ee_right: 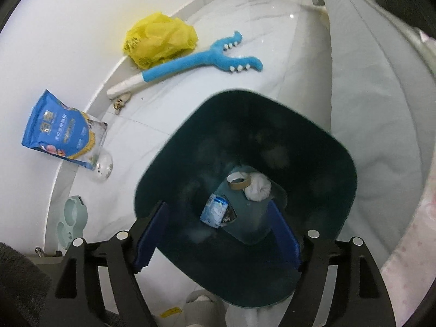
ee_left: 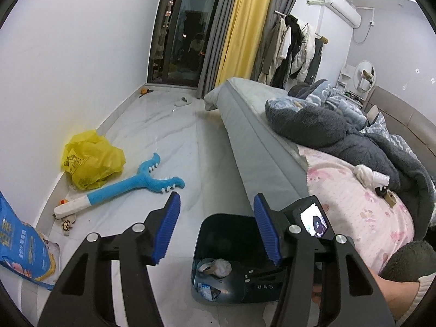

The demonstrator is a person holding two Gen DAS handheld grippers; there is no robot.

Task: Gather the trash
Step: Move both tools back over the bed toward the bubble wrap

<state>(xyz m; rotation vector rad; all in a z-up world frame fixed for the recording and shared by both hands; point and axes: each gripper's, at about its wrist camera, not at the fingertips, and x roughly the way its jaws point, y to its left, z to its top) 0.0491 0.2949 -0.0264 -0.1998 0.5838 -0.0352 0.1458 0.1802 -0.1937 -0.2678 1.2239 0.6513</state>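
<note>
I am looking at a bedroom with a white marble-pattern tile floor (ee_left: 169,136), a bed with a grey padded side (ee_left: 253,147) on the right and a dark glass door at twelve o'clock. The dark teal plastic waste bin (ee_right: 327,163) stands on the floor just beside the bed. In it lie a crumpled white tissue wad (ee_right: 257,188), a brown cardboard tape ring (ee_right: 238,182) touching it at nine o'clock, and a blue-and-white wrapper (ee_right: 215,209) at seven o'clock of the ring.

My right gripper (ee_right: 218,234) hangs over the bin mouth, pointing steeply down, its blue pads released and wide apart with nothing pinched between them. My left gripper (ee_left: 218,231) stands partly apart and empty, aimed across the floor, with the bin showing at five o'clock of its gap.

Along the wall lie a crumpled yellow plastic bag (ee_right: 160,38), a blue plush forked toy (ee_right: 201,60) touching it, and a blue printed pouch (ee_right: 62,130), possibly pet food.
</note>
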